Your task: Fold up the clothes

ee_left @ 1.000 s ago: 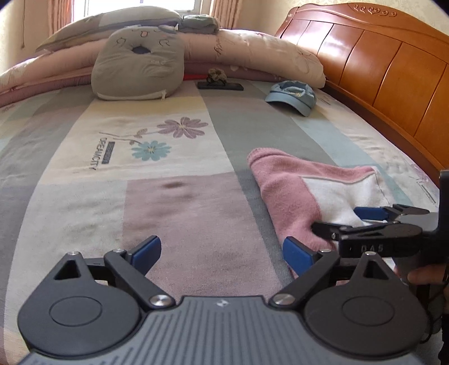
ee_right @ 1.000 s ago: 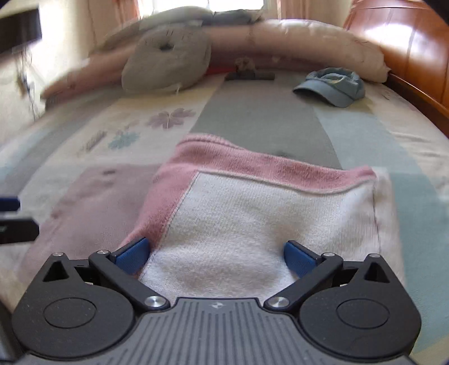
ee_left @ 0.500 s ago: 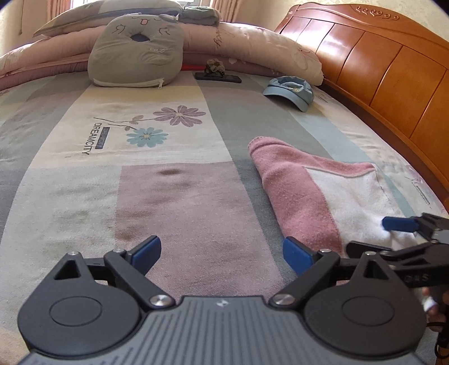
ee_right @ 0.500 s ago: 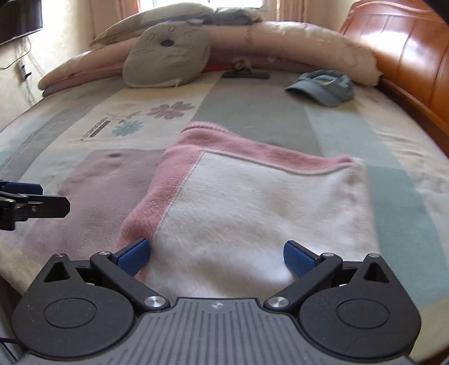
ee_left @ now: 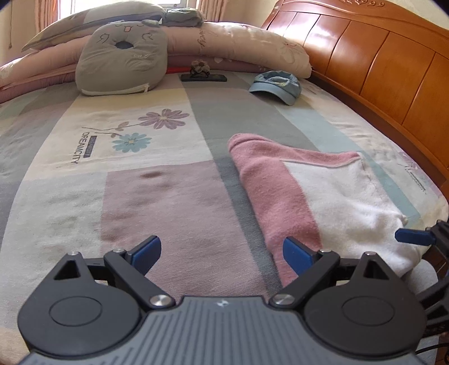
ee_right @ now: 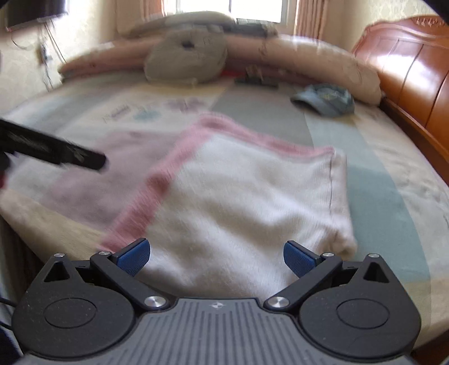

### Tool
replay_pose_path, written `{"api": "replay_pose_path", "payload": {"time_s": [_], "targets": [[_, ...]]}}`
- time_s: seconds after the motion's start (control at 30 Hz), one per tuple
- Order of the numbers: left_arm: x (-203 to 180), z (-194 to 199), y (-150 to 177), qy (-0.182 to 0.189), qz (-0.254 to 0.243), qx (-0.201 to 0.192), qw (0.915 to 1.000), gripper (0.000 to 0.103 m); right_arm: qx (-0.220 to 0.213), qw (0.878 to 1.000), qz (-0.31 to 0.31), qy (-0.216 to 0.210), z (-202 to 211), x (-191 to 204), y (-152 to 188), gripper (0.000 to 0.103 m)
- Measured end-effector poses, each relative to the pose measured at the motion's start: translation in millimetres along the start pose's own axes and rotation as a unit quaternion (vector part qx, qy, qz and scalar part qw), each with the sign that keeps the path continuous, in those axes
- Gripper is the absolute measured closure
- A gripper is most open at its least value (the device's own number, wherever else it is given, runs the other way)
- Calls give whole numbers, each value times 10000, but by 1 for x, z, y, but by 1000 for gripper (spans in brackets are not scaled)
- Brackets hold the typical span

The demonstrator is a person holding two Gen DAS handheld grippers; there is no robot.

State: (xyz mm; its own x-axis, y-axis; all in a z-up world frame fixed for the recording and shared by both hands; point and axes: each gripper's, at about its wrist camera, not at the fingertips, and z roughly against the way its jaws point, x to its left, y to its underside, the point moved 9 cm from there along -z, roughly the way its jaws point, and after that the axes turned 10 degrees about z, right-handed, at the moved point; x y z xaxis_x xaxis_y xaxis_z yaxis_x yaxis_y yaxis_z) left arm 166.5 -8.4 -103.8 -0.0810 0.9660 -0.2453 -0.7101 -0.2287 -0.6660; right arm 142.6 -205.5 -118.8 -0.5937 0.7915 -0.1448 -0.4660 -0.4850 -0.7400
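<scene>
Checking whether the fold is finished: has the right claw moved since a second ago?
Yes. In the left wrist view the right claw has drawn back off the pink and white garment toward the bed's near edge, now open and empty.

Sunlit window (ee_right: 230, 8) behind a patchwork-sheeted bed (ee_left: 140, 182) with wooden headboard (ee_left: 378, 70).

Left gripper (ee_left: 221, 251) held level, jaws wide apart, empty. Right gripper (ee_right: 217, 257) likewise spread wide, gripping nothing.
</scene>
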Motion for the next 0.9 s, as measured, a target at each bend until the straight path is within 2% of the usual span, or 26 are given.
{"api": "replay_pose_path", "payload": {"time_s": [0.07,0.2,0.23,0.3,0.47,0.57,0.63,0.7,0.77,0.9], "targets": [[-5,1,0,30,-22,-10,10000,9,-91,9999,-54,-93,3,-1,-2,0],[-11,4,1,43,-129,-10,9999,9,283,9986,-450,53,-7,-21,22,0],[-12,4,1,24,-138,-3,9999,9,268,9982,-542,15,-5,-24,27,0],[-13,1,-1,-16,-127,7,9999,9,85,9974,-703,-136,6,-28,27,0],[-24,-4,-10,-19,15,-28,10000,9,-617,9938,-873,-300,17,-39,-11,0],[-30,-1,-12,82,-32,-29,10000,9,-459,9949,-890,-130,-4,-49,-17,0],[-30,-1,-13,90,-65,-29,9999,9,-231,9938,-1088,-43,-15,-61,-6,0],[-30,-3,-16,85,-62,-39,9999,9,-266,9892,-1413,-278,-14,-70,7,0],[-33,-9,-19,152,-37,-31,9999,9,-563,9815,-1722,-622,0,-78,11,0],[-51,-22,-23,546,143,8,9984,9,-903,9622,-2422,-857,22,-106,12,0]]}}
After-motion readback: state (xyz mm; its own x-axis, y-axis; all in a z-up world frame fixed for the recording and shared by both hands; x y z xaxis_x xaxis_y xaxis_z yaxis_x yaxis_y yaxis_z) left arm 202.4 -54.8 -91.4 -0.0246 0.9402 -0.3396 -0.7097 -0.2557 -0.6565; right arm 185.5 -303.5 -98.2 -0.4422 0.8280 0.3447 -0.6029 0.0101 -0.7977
